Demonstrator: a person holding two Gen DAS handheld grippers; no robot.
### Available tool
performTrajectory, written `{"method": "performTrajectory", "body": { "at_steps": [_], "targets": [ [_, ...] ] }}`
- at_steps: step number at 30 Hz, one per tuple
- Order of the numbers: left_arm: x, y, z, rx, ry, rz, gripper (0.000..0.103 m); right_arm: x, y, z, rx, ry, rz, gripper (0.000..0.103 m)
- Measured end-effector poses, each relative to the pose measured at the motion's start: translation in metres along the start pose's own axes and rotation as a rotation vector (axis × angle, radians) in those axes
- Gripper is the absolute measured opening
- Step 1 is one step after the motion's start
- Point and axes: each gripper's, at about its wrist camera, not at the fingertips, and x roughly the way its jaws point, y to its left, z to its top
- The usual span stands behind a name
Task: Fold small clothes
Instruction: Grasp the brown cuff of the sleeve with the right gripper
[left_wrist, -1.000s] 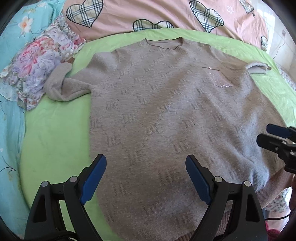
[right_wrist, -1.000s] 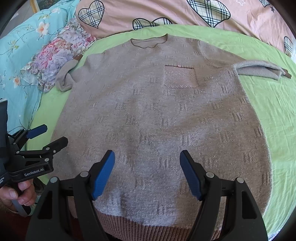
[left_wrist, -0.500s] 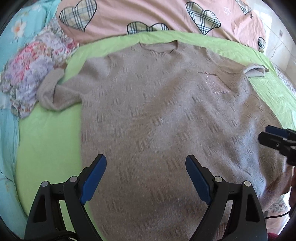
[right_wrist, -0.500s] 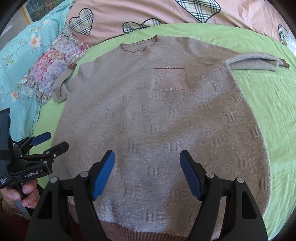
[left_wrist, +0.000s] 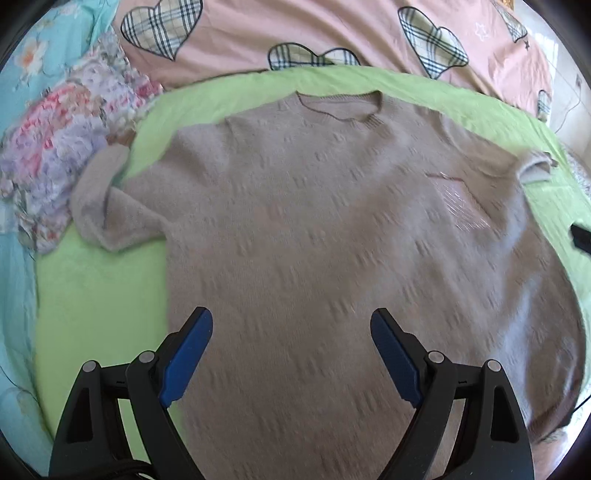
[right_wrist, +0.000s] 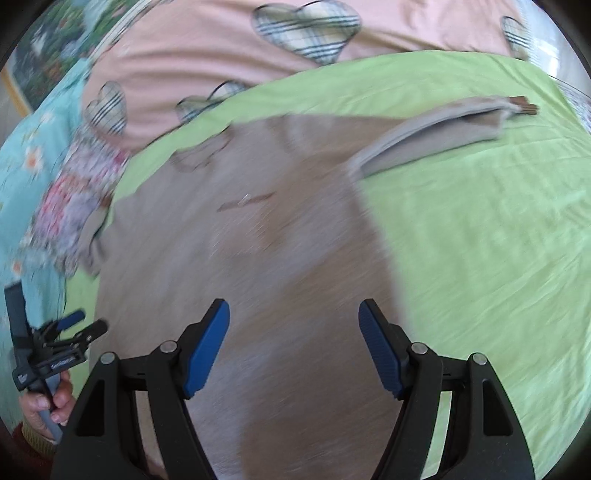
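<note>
Left wrist view: a tan sweater (left_wrist: 332, 229) lies flat, front up, on my bed's green sheet (left_wrist: 92, 291), sleeves out to each side. My left claw (left_wrist: 291, 354) and right claw (right_wrist: 293, 350) hover above it, both spread wide, holding nothing. Risk: pinching the soft knit unevenly could drag it crooked.

right wrist view is smeared with motion blur, so the sweater (right_wrist: 258, 277) knit and its pocket (right_wrist: 243, 201) are mush. sweater hem runs off the bottom edge in both views. In the left wrist view the right gripper (left_wrist: 581, 240) is just a black sliver at the edge
</note>
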Motion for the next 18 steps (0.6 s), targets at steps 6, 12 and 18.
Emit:
{"method": "performTrajectory", "body": {
  "at_steps": [6, 12, 18],
  "targets": [
    [0.009, 0.001, 0.023, 0.010, -0.029, 0.056, 0.088, -0.013, -0.075, 0.068, 0.121, -0.073, -0.111, 0.061],
    [0.031, -0.005, 0.044, 0.018, -0.018, 0.077, 0.088, 0.007, -0.163, 0.138, 0.268, -0.133, -0.215, 0.042],
    [0.055, -0.012, 0.063, -0.002, 0.010, 0.072, 0.088, 0.041, -0.247, 0.189, 0.439, -0.187, -0.288, 0.039]
  ]
}}
